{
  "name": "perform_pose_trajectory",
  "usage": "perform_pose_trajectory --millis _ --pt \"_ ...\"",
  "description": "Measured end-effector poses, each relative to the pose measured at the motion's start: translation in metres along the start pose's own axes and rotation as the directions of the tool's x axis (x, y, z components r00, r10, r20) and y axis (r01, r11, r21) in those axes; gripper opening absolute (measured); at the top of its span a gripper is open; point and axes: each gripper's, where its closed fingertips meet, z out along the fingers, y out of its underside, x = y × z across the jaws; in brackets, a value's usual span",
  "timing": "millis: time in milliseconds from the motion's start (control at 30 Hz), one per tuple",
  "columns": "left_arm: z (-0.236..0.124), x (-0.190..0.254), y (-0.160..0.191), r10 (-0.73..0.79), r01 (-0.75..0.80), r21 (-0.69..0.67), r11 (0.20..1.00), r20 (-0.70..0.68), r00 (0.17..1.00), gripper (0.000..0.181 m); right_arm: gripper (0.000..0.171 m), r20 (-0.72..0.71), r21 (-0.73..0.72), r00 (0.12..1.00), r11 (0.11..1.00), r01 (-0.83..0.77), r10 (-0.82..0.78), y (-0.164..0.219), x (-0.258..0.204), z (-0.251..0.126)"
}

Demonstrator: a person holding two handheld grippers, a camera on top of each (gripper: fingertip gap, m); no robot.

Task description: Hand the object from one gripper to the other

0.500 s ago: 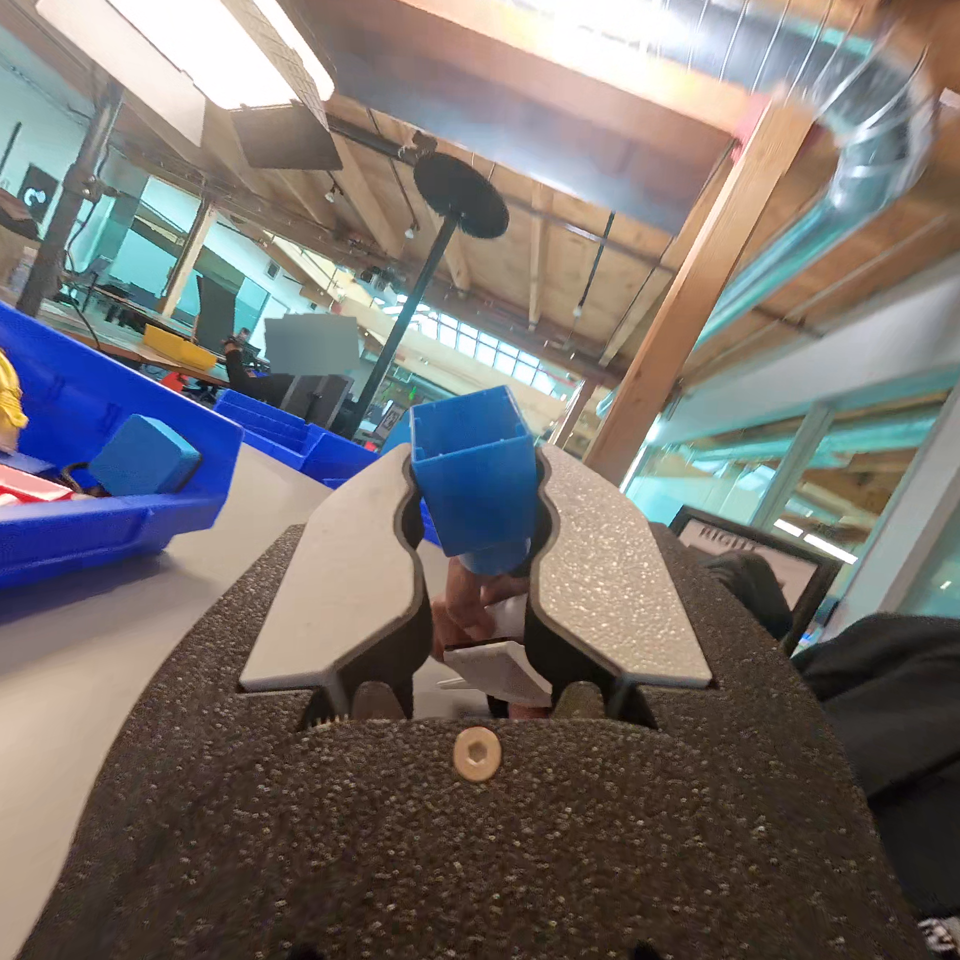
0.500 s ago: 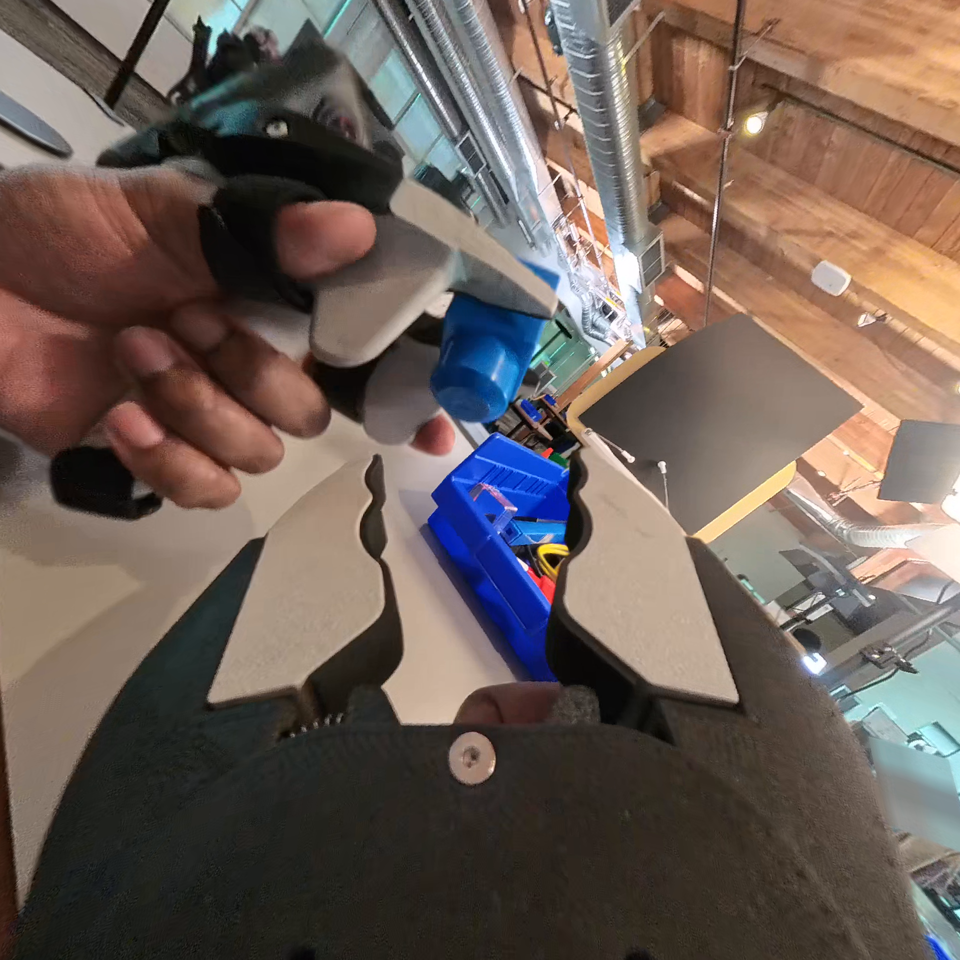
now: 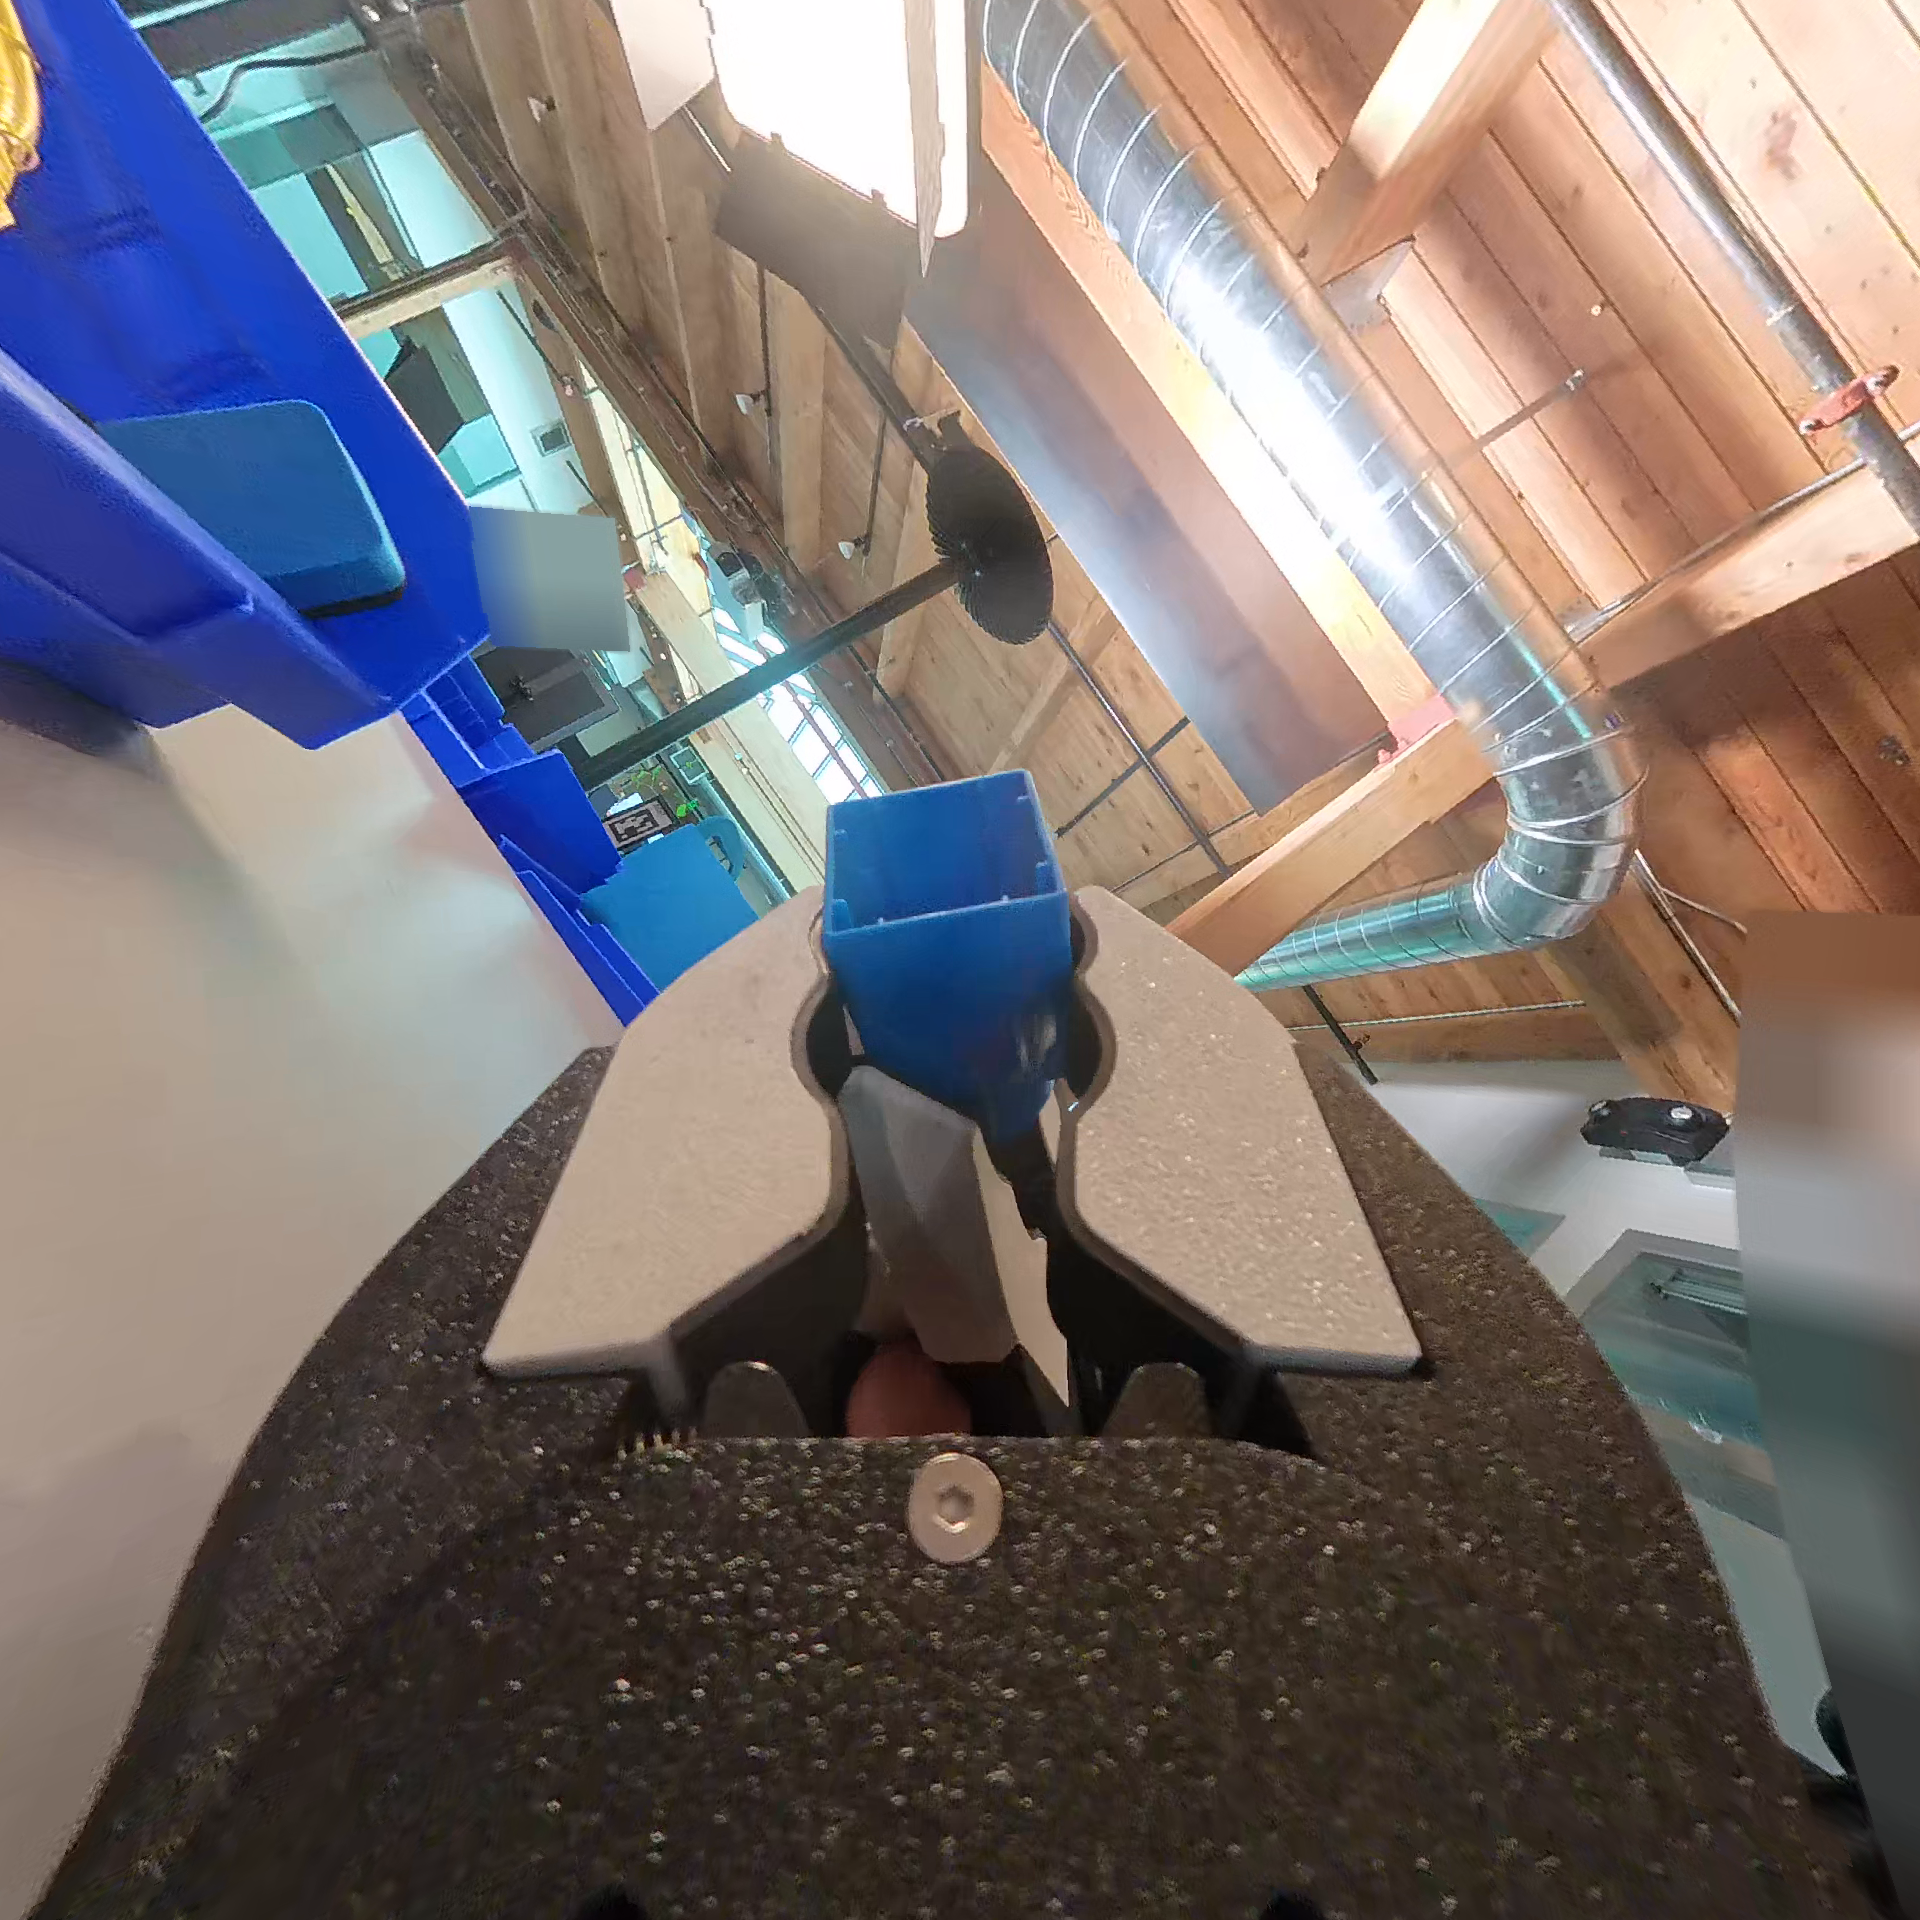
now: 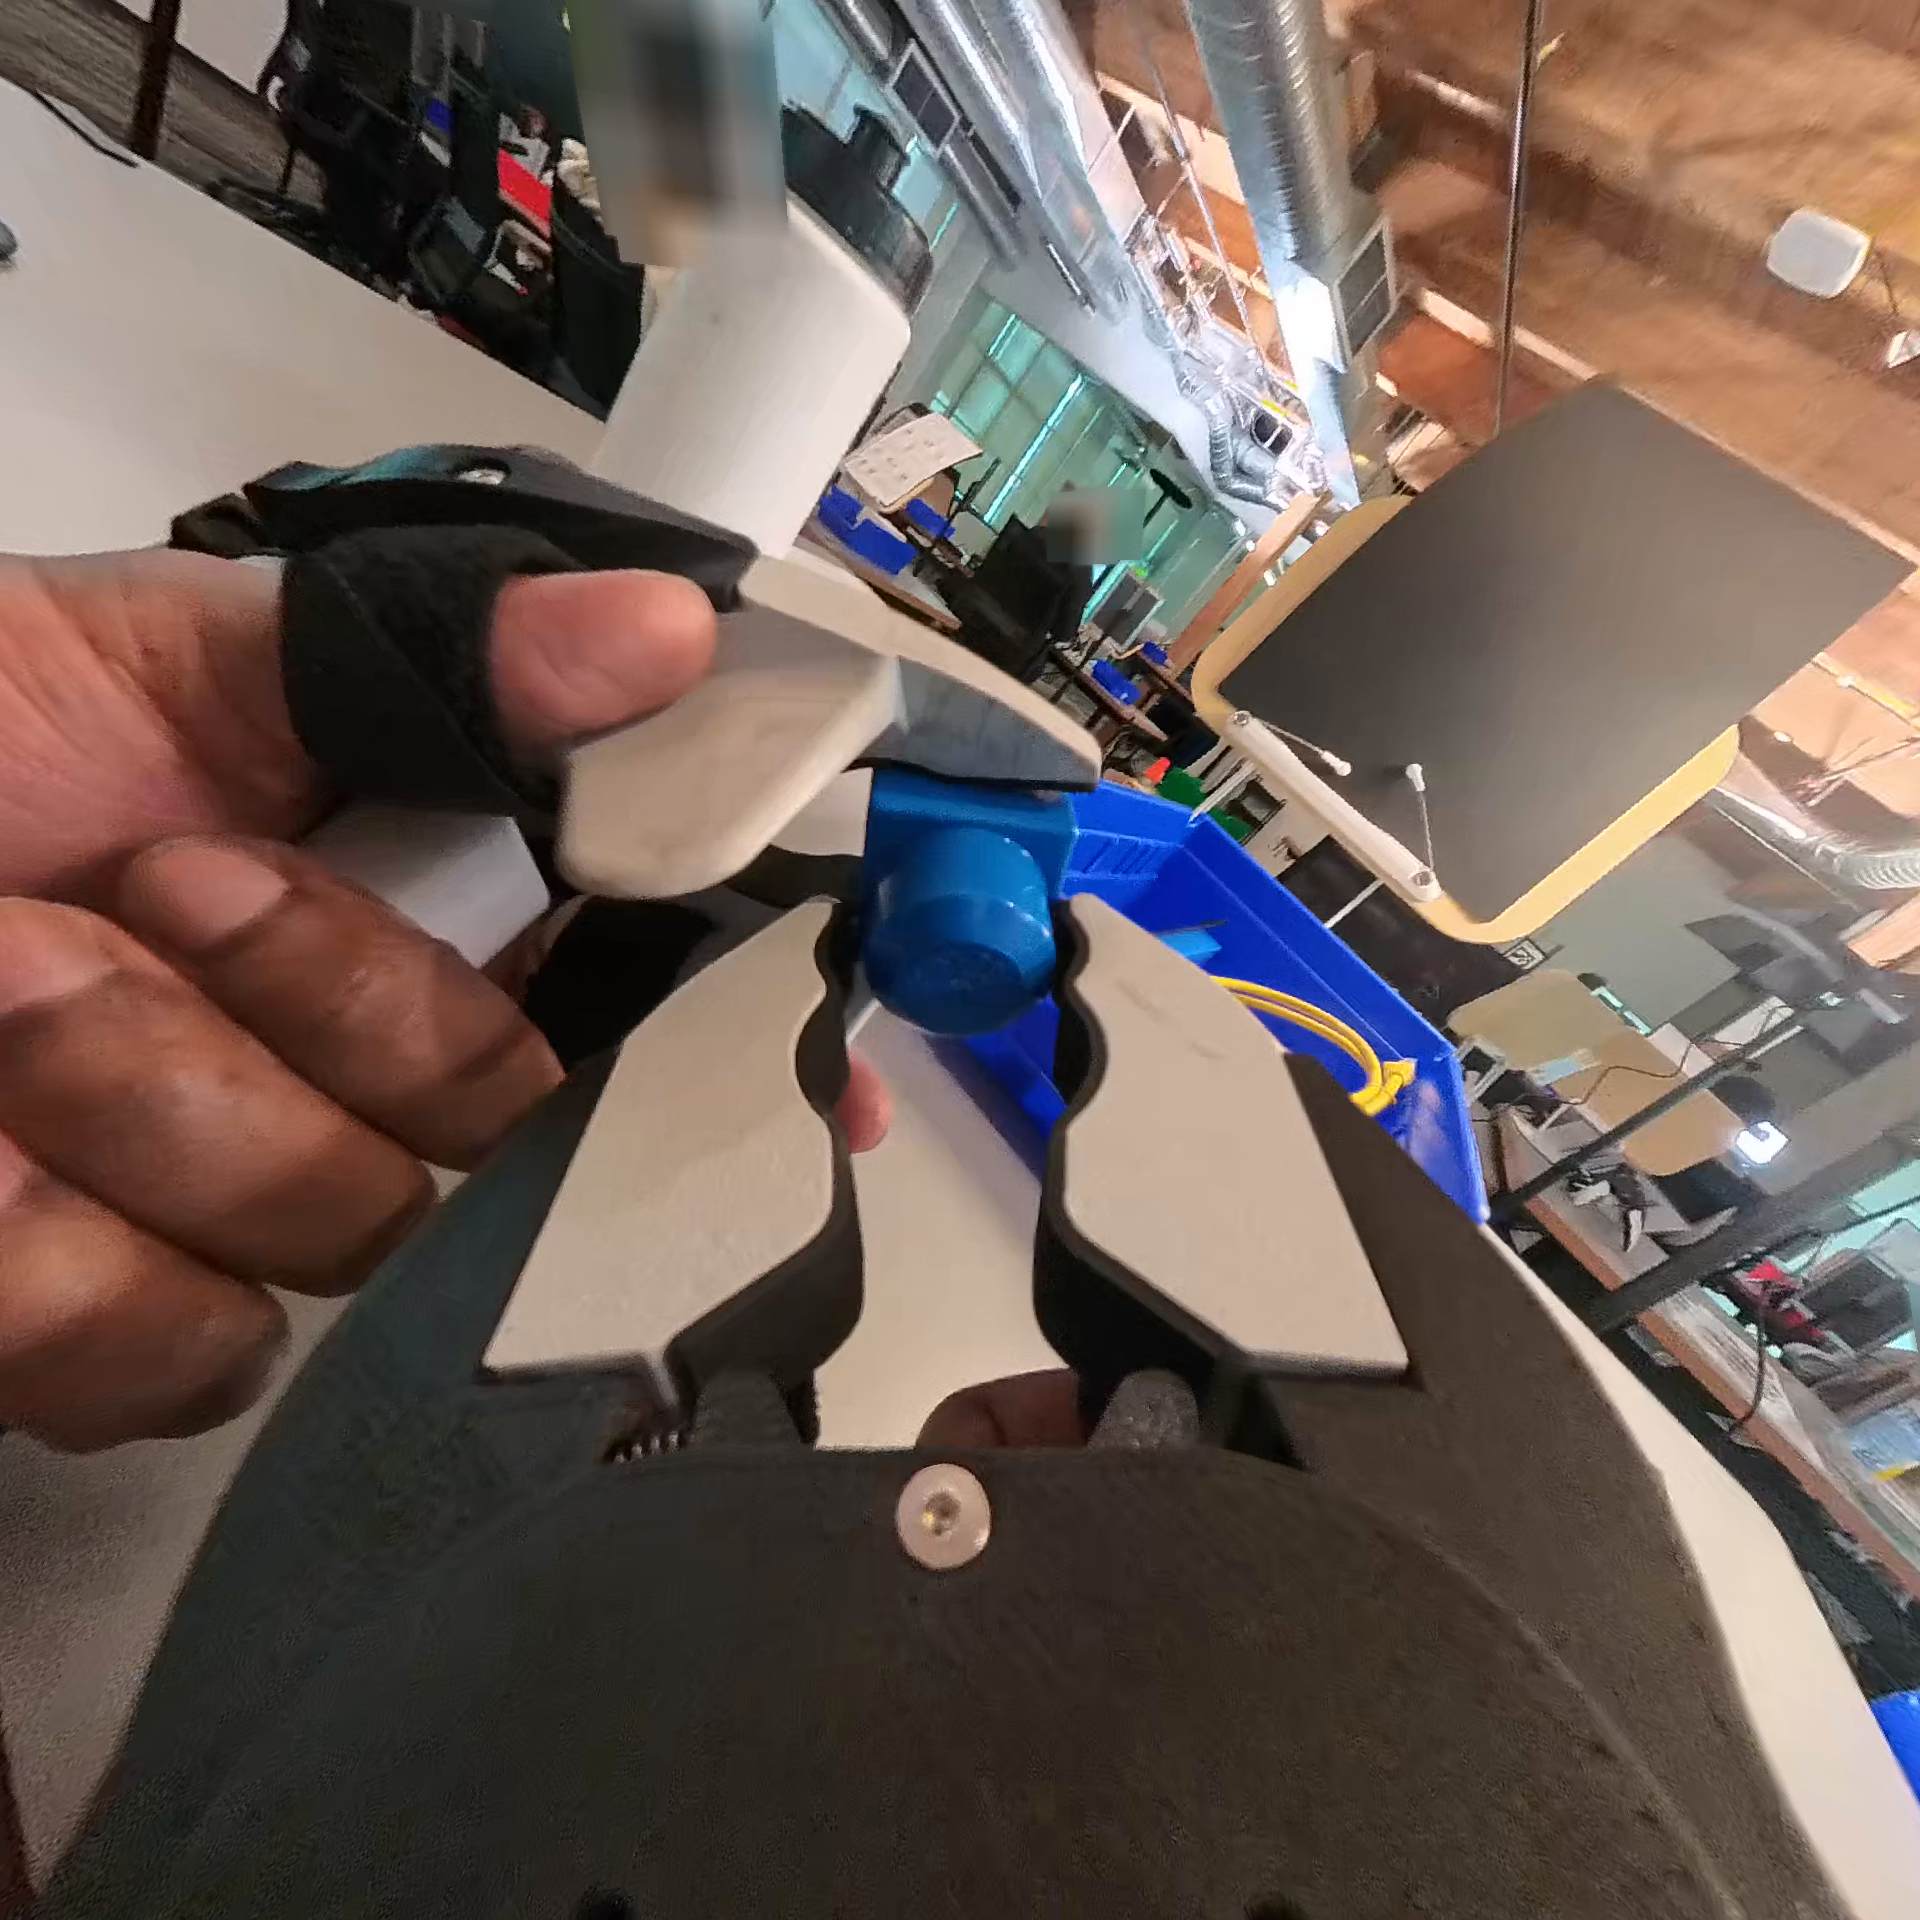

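Left wrist view: we see left gripper (image 3: 951, 997) clamped on blue block (image 3: 940, 935), hollow square end pointing away, held aloft above worktop (image 3: 208, 1039); blue bin (image 3: 197, 582) at left.

Right wrist view: right gripper (image 4: 951, 966) fingertips flank block's round end (image 4: 956, 956), touching or nearly so; we cannot tell if grip is firm. Left gripper (image 4: 831, 748), in a hand (image 4: 208, 883), pinches block's square part from above. Blue bin (image 4: 1299, 987) behind.

Grey jaws, black speckled body (image 3: 935, 1662)
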Motion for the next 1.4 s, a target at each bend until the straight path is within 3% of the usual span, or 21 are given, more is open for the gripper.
perform_pose_trajectory --millis 267,367,467,633,800,867,933,1100,1200,1300,1400 --pt "0.002 -0.006 0.002 0.043 -0.039 -0.065 0.997 0.056 0.997 0.04 0.035 -0.01 -0.05 1.0 0.999 -0.008 0.007 0.009 0.003 0.002" --pt "0.001 -0.007 0.0 0.209 -0.188 -0.161 0.969 0.12 0.971 0.053 0.035 -0.009 -0.054 1.0 0.998 -0.022 0.021 0.01 0.004 0.002" --pt "-0.005 -0.006 -0.011 0.466 -0.421 -0.246 0.873 0.17 0.868 0.061 0.036 -0.002 -0.062 0.999 0.997 -0.034 0.034 0.012 0.004 0.003" --pt "-0.014 -0.004 -0.036 0.803 -0.722 -0.356 0.593 0.194 0.564 0.069 0.035 0.003 -0.064 0.999 0.997 -0.039 0.039 0.012 0.004 0.003" --pt "-0.019 0.012 -0.038 0.998 -0.926 -0.372 0.06 -0.003 0.066 0.07 0.035 0.045 -0.057 0.992 0.992 -0.114 0.116 0.014 0.003 0.002" --pt "-0.023 0.015 -0.037 0.994 -0.937 -0.335 -0.104 -0.065 -0.087 0.068 0.035 0.074 -0.045 0.979 0.981 -0.188 0.191 0.013 0.007 0.001" --pt "-0.025 0.012 -0.031 0.975 -0.92 -0.325 -0.218 -0.115 -0.191 0.067 0.035 0.136 -0.02 0.952 0.961 -0.274 0.275 0.01 0.009 -0.001" --pt "-0.024 0.005 0.003 0.891 -0.857 -0.278 -0.434 -0.269 -0.365 0.068 0.035 0.364 0.018 0.828 0.886 -0.464 0.426 -0.006 0.0 -0.012" --pt "-0.027 0.013 0.014 0.881 -0.877 -0.213 -0.432 -0.309 -0.359 0.069 0.035 0.488 -0.002 0.739 0.847 -0.531 0.464 -0.014 -0.009 -0.02" --pt "-0.031 0.023 0.02 0.88 -0.901 -0.157 -0.404 -0.334 -0.337 0.07 0.035 0.617 -0.101 0.568 0.77 -0.63 0.545 -0.017 -0.016 -0.028" --pt "-0.035 0.021 0.025 0.852 -0.884 -0.138 -0.447 -0.369 -0.373 0.068 0.035 0.717 -0.283 0.317 0.675 -0.682 0.621 -0.016 -0.027 -0.042"
